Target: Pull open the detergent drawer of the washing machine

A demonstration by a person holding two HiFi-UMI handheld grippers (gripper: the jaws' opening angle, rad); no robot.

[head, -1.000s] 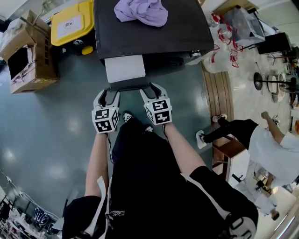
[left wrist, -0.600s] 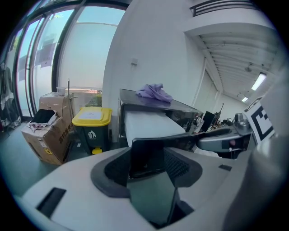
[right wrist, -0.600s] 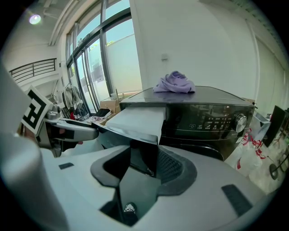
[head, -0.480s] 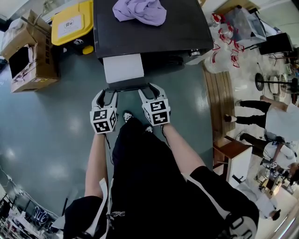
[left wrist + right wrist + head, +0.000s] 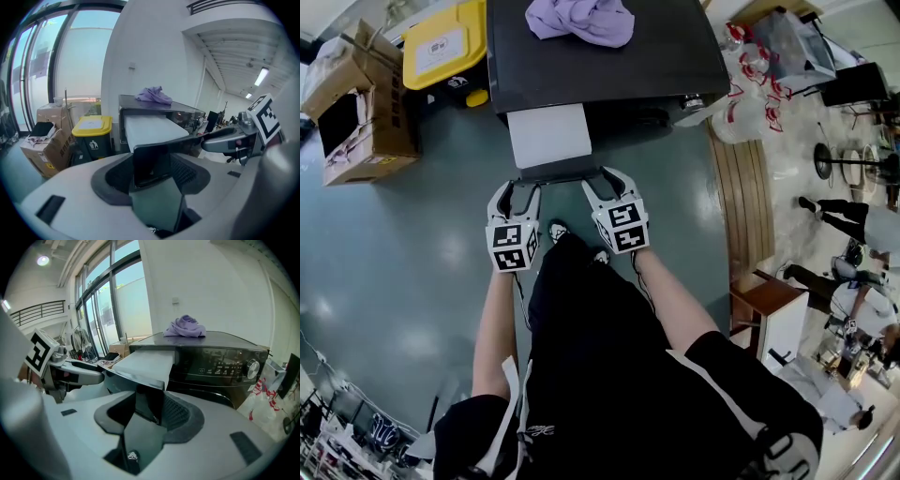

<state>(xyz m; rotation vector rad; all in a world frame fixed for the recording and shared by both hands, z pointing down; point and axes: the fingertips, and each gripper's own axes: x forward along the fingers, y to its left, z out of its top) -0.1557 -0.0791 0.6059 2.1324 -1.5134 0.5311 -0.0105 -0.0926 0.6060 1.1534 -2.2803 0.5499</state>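
The black washing machine (image 5: 609, 66) has its detergent drawer (image 5: 548, 134) pulled out toward me, white on top with a dark front panel (image 5: 555, 171). My left gripper (image 5: 517, 187) holds the panel's left end, and its jaws have just been closing with the panel between them. The right gripper (image 5: 605, 178) holds the right end. In the left gripper view the panel (image 5: 151, 159) fills the gap between the pads of the left gripper (image 5: 152, 169). The right gripper view shows the same panel (image 5: 149, 399) filling the jaws of the right gripper (image 5: 150, 411).
A purple cloth (image 5: 581, 19) lies on the machine's top. A yellow bin (image 5: 445, 45) and a cardboard box (image 5: 361, 103) stand to the left. At the right are a wooden platform (image 5: 736, 187), plastic bags (image 5: 750, 56) and people (image 5: 853, 225). The control knob (image 5: 253, 367) is right of the drawer.
Both grippers and the drawer stay where they were. At the right edge, people have walked on.
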